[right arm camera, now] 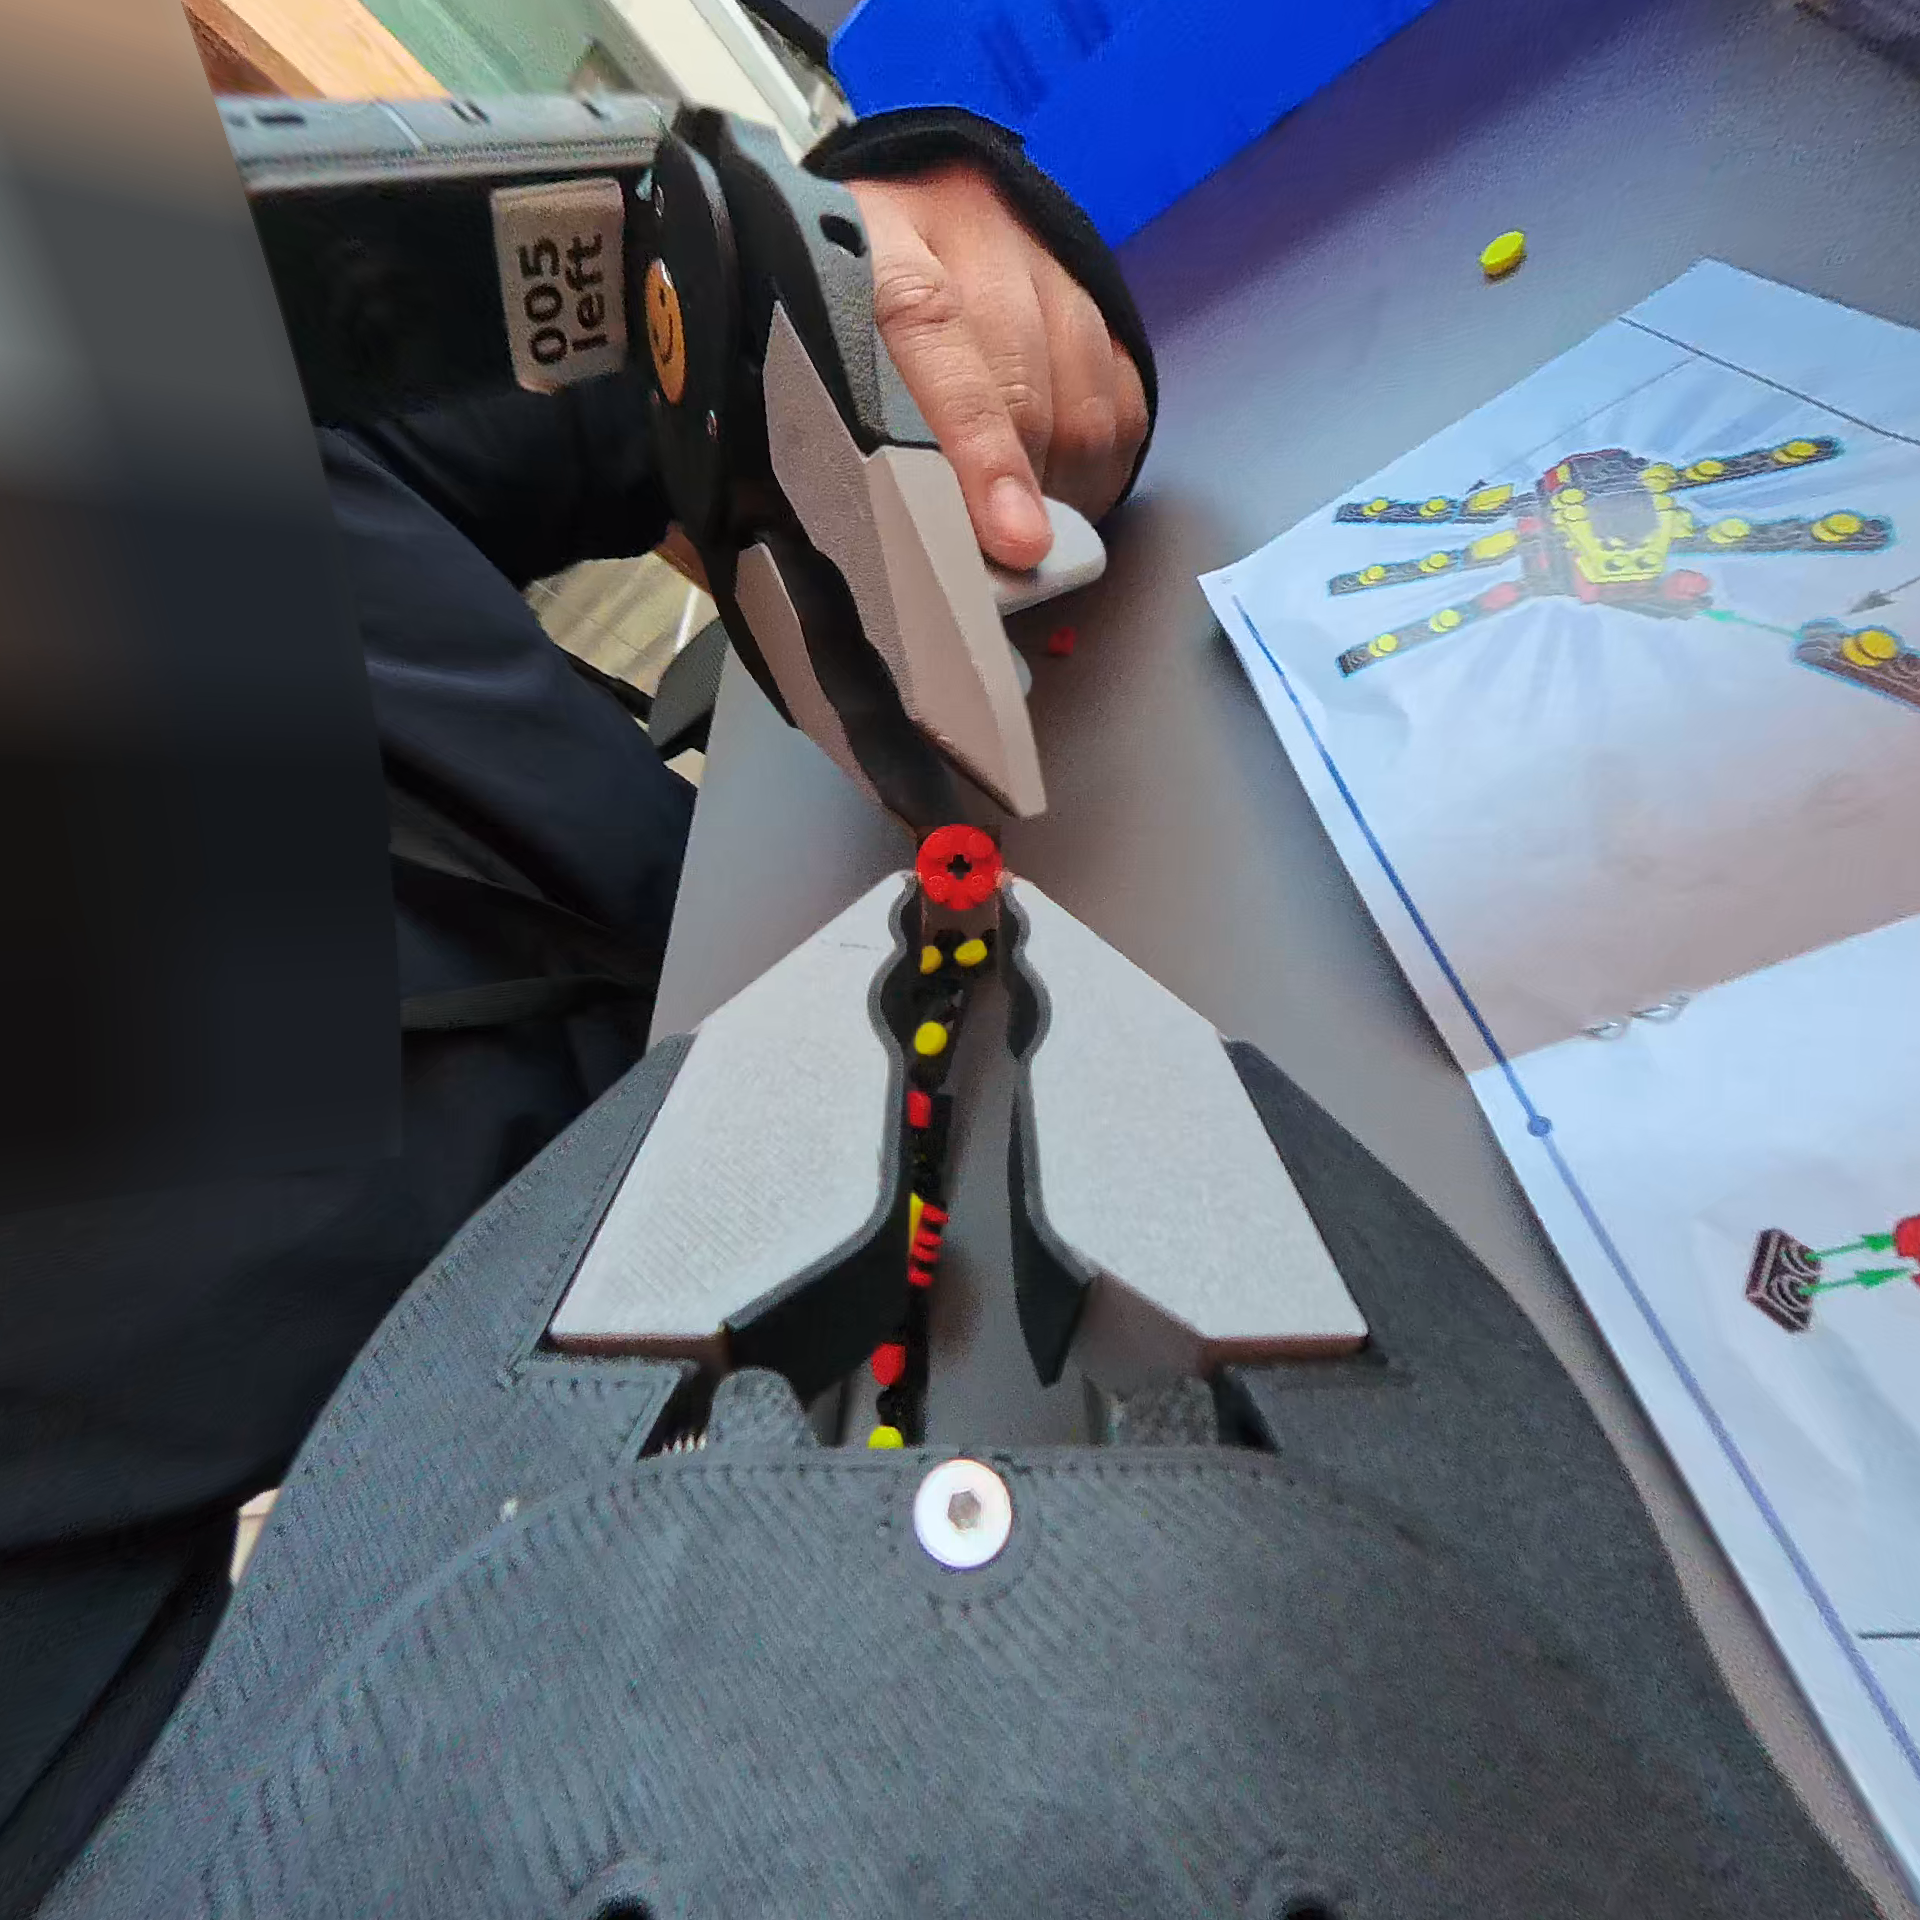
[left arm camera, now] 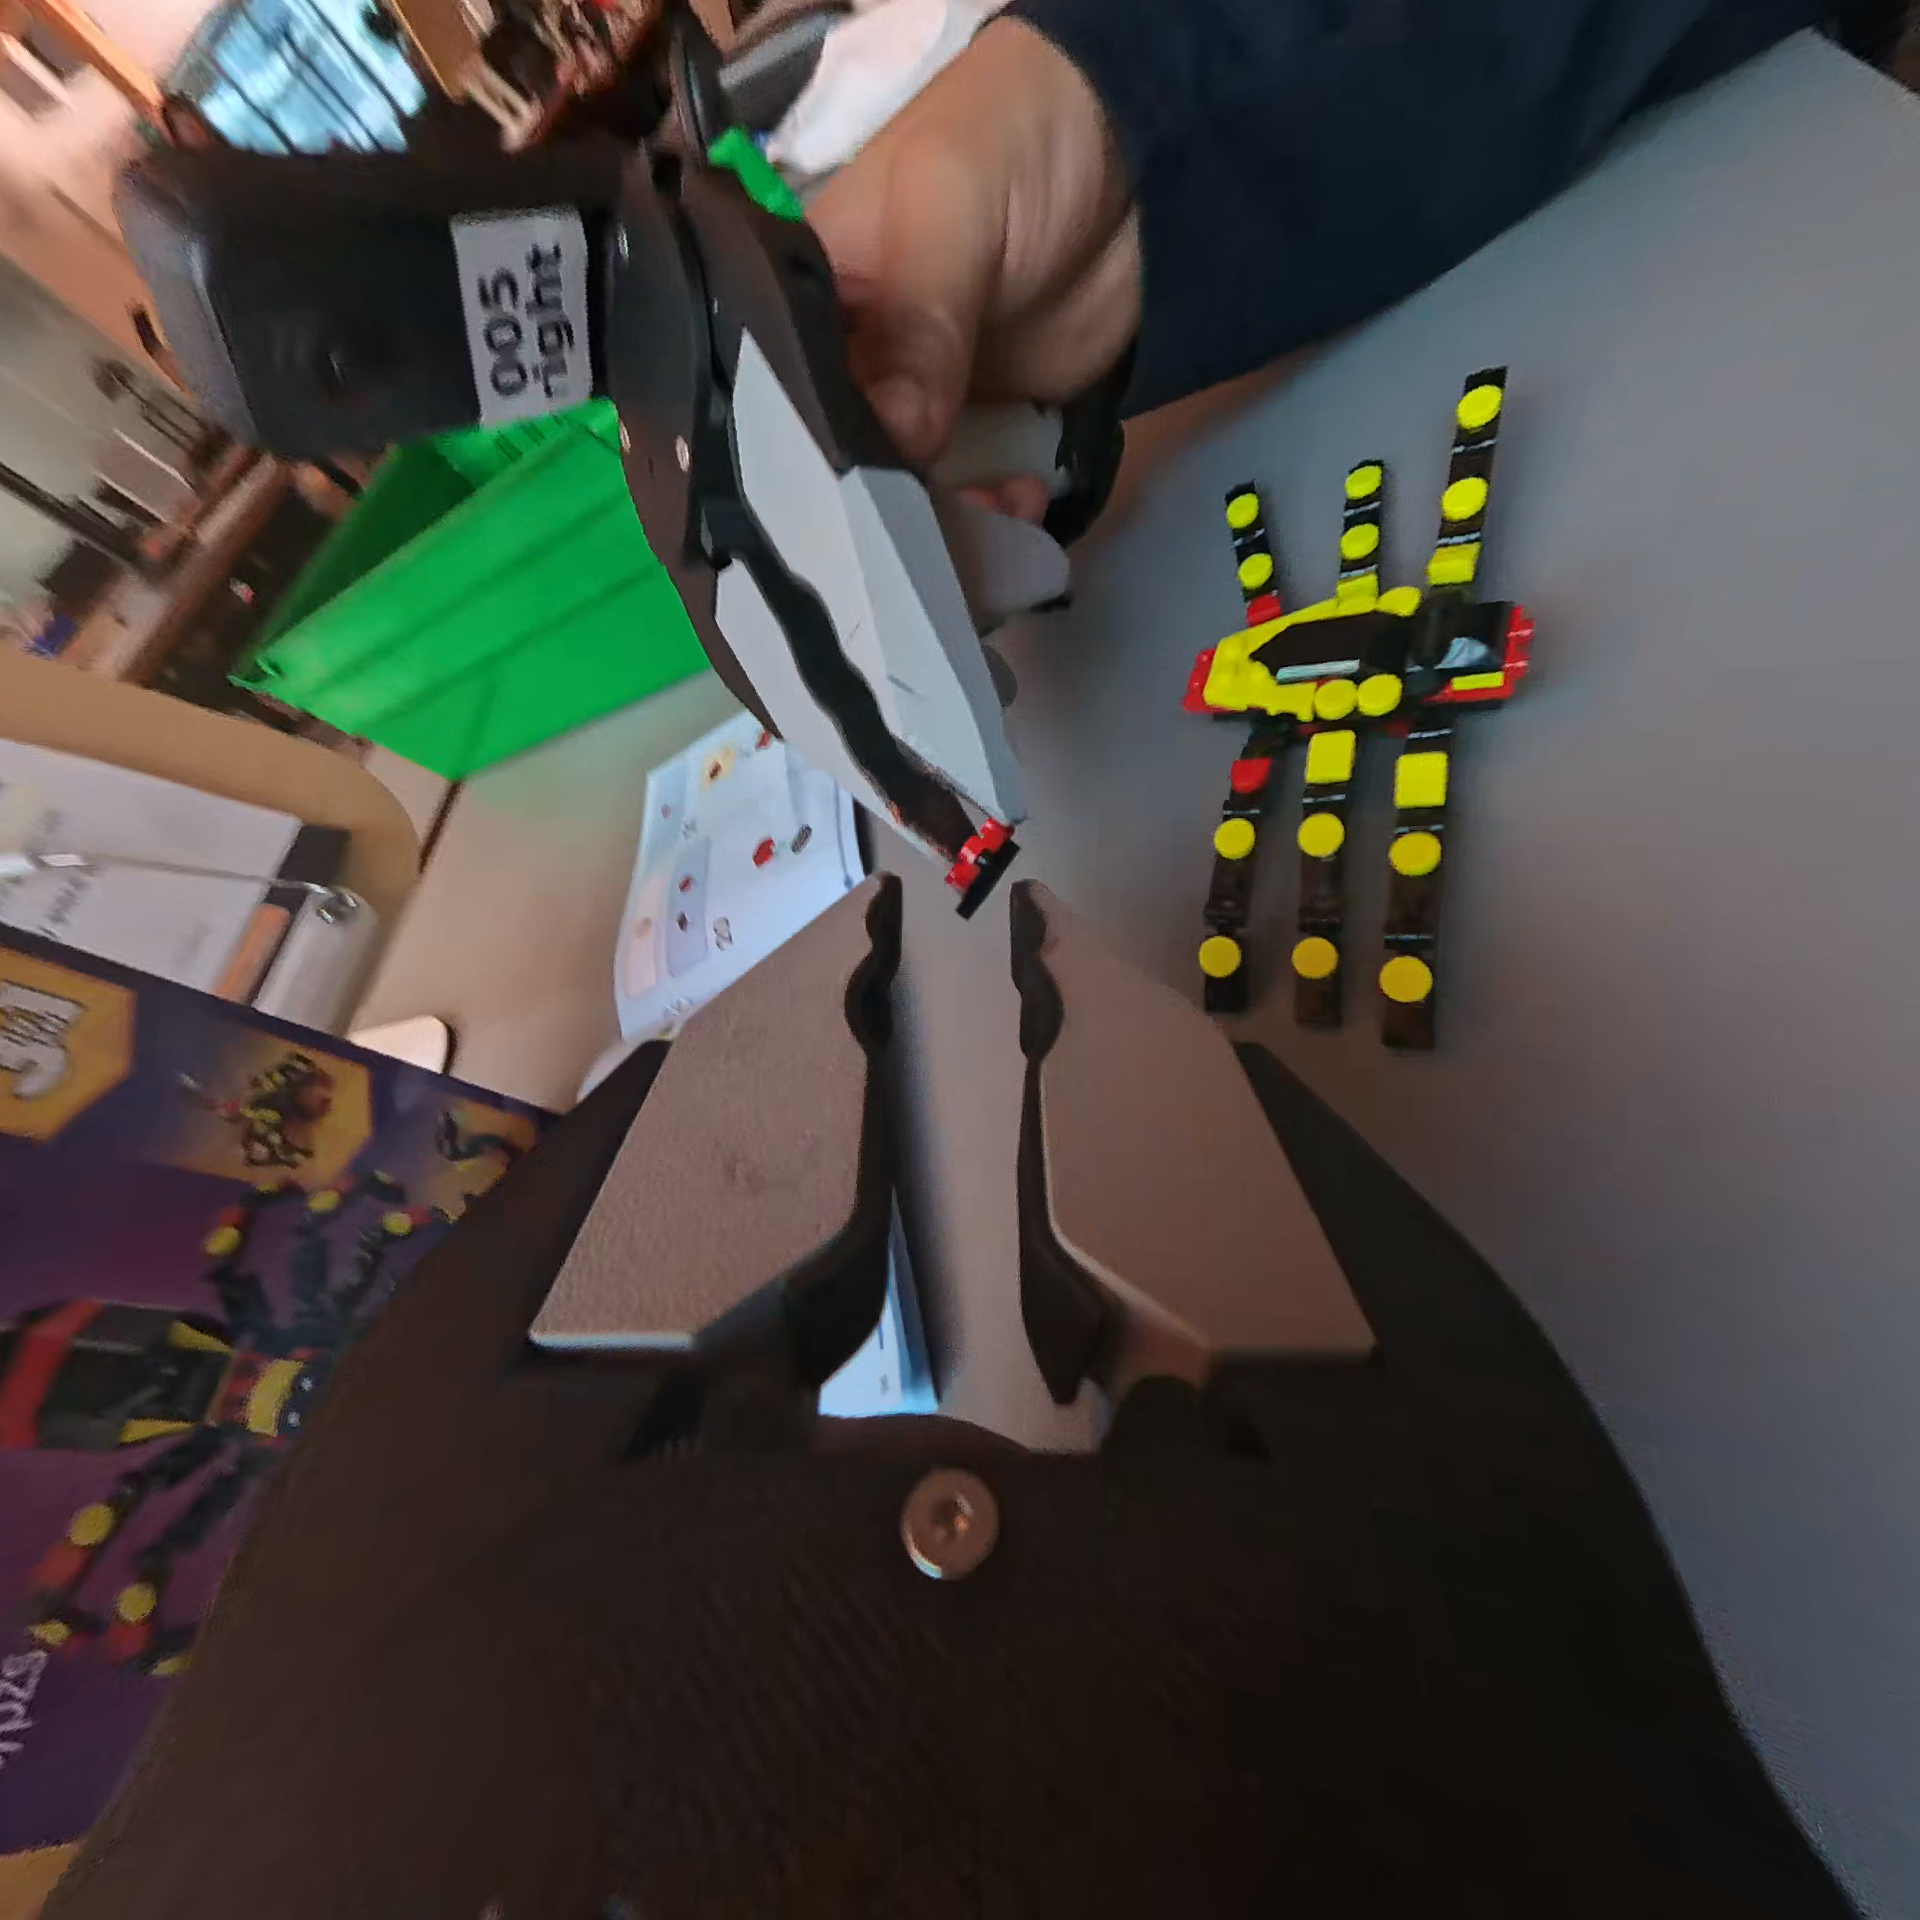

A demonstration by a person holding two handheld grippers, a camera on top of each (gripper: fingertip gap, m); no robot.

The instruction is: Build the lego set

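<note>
The right gripper (right arm camera: 961, 894) is pinching a little dark brick with a red round piece (right arm camera: 959, 865) on top, right at its fingertips. In the left wrist view that same small red and black piece (left arm camera: 982, 852) is showing at the tips of the right gripper, held up off the grey table (left arm camera: 1714, 1143).

The left gripper (left arm camera: 951, 904) is sitting with its fingers parted and a clear gap between them, nothing in it. Its tips are hovering just beside the red piece; I can't tell if they're touching it.

The half-built spider (left arm camera: 1361, 675), black legs with yellow dots and a yellow and red body, is lying flat on the table well apart from the red piece, off to its right in the left wrist view.

The instruction booklet (right arm camera: 1621, 727) is lying open on the table near the red piece. A loose yellow round stud (right arm camera: 1502, 250) is sitting beyond the booklet, and the purple set box (left arm camera: 208, 1299) is standing over to the left.
</note>
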